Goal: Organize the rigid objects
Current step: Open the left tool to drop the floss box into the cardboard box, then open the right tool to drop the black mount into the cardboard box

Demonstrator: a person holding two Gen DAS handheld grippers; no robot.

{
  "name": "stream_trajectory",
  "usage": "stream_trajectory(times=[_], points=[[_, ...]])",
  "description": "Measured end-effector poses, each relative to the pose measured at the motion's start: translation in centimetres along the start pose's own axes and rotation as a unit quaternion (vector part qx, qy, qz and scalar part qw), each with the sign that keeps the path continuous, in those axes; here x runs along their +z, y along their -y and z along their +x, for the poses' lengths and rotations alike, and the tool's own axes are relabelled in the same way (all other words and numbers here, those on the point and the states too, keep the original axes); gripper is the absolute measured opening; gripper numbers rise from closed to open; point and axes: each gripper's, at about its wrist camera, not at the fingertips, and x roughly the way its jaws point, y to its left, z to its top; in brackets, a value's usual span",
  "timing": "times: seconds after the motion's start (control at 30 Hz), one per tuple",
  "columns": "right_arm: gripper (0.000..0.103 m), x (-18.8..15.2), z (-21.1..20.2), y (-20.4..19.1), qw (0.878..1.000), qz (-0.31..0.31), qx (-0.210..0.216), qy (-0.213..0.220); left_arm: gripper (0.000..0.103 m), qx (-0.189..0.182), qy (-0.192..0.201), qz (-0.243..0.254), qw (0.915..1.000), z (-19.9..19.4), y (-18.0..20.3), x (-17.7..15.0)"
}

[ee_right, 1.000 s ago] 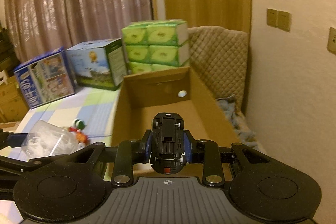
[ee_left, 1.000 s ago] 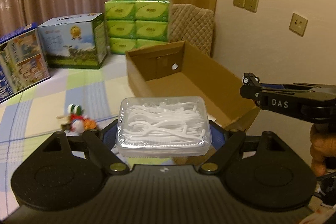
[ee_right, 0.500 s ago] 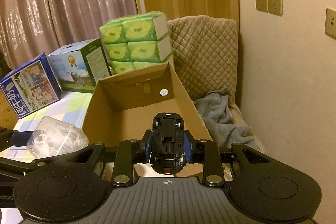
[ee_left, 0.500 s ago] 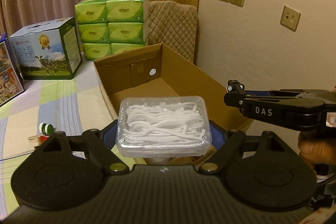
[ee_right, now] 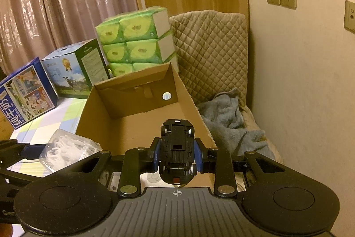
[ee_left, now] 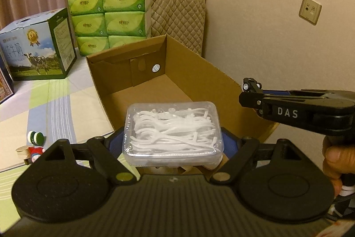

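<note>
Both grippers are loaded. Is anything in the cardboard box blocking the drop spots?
Nothing visible. The cardboard box floor looks bare ahead of the toy car and the floss pick case; its near end is hidden behind both grippers.

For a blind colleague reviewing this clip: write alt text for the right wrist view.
The right hand-held gripper clamps a black toy car, underside up, over the near end of an open cardboard box. At lower left, the left hand-held gripper holds a clear case of floss picks; green tissue packs stand behind.
</note>
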Motion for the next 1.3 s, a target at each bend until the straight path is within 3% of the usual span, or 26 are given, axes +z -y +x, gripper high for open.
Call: stream_trajectory(times=[0.23, 0.77, 1.3], points=[[0.027, 0.0, 0.5, 0.3, 1.0, 0.007, -0.003, -0.003, 0.084, -0.006, -0.013, 0.007, 0.9999, 1.5, -0.1, 0.3], [0.027, -0.2, 0.4, -0.1, 1.0, 0.013, 0.009, -0.005, 0.083, 0.046, 0.005, 0.004, 0.9989, -1.3, -1.5, -0.2], [0.027, -0.2, 0.4, -1.0, 1.0, 0.008, 0.018, -0.005, 0.083, 0.042, 0.009, -0.003, 0.9991, -2.2, -1.7, -0.5]])
